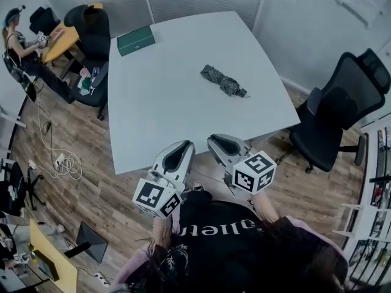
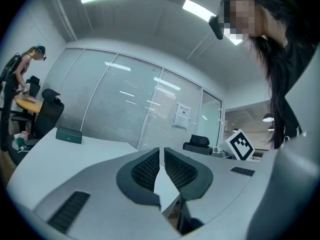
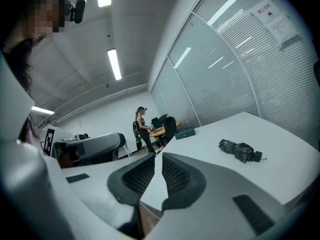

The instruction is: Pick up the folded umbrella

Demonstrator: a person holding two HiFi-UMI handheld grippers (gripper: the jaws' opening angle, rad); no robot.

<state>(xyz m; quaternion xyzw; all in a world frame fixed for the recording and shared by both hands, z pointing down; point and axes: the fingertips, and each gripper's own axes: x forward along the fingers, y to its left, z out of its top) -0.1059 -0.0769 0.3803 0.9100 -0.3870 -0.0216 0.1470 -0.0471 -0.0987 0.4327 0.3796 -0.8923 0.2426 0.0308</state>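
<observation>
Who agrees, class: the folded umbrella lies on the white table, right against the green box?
Not quite. The folded umbrella does lie on the white table, but well apart from the green box, which sits at the far left corner. The head view shows the gap.

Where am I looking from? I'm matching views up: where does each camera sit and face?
Head view: on the person's head, steeply down at table, folded umbrella; left gripper, right gripper, torso show.
Left gripper view: on that gripper, level across table toward glass wall; own shut jaws, hair show.
Right gripper view: on that gripper, toward umbrella; own shut jaws show.
Shared: green box, all three.
</observation>
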